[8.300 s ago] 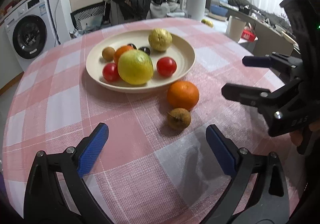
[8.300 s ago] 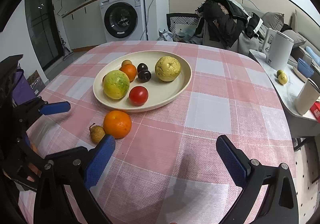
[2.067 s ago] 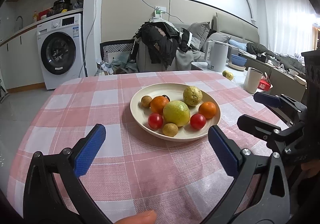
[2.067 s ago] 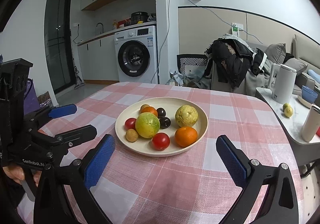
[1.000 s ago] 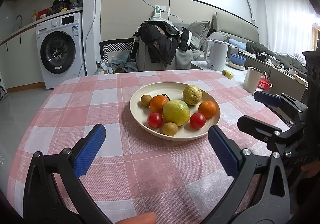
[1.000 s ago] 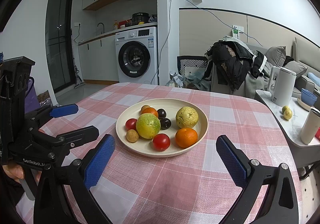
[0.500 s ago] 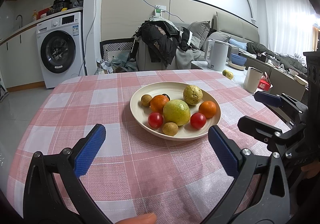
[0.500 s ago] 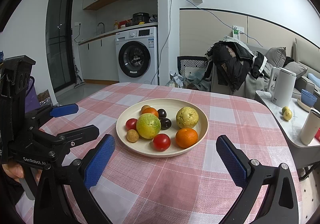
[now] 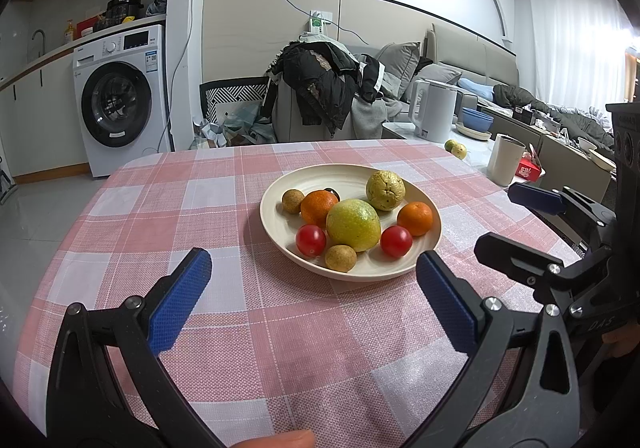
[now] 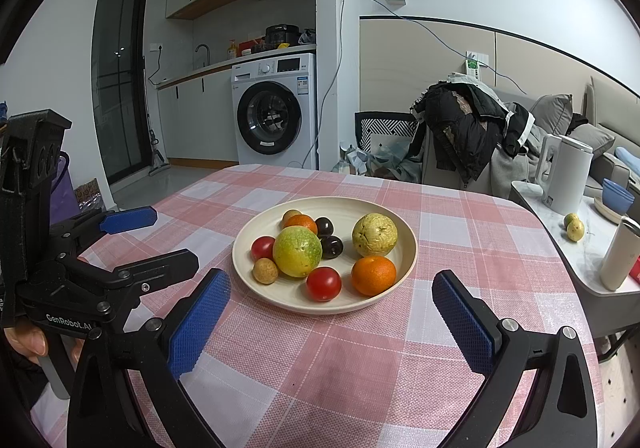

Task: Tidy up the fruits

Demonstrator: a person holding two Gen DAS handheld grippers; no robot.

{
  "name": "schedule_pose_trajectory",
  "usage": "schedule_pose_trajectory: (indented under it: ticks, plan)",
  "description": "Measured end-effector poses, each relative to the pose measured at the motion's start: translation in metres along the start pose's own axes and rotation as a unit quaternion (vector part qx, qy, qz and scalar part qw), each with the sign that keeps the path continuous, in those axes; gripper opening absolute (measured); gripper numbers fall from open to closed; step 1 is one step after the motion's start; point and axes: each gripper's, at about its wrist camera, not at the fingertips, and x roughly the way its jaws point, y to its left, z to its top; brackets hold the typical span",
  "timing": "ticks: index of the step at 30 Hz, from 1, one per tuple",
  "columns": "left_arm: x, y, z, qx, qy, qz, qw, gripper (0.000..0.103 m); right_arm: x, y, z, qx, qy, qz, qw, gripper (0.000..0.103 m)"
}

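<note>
Your left gripper and right gripper gape empty before the round cream plate of smooth fruit on woven checked cloth.

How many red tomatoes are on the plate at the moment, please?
2. One red tomato sits at the near rim of the plate, beside the orange; the other tomato lies left of the big green-yellow fruit. None seems hidden.

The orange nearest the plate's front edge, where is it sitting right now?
In the right wrist view the orange lies front-right on the plate, between the red tomato and the yellow guava.
</note>
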Motion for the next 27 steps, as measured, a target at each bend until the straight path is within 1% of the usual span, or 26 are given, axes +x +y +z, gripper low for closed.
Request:
schedule_pose_trajectory:
  ticks: [27]
  plan:
    - [-0.0005, 0.0013, 0.0001, -0.001, -0.004, 0.002, 1.0000, 0.102, 0.0003, 0.0010, -0.0002, -0.001, 0.001, 0.000, 1.000, 0.103]
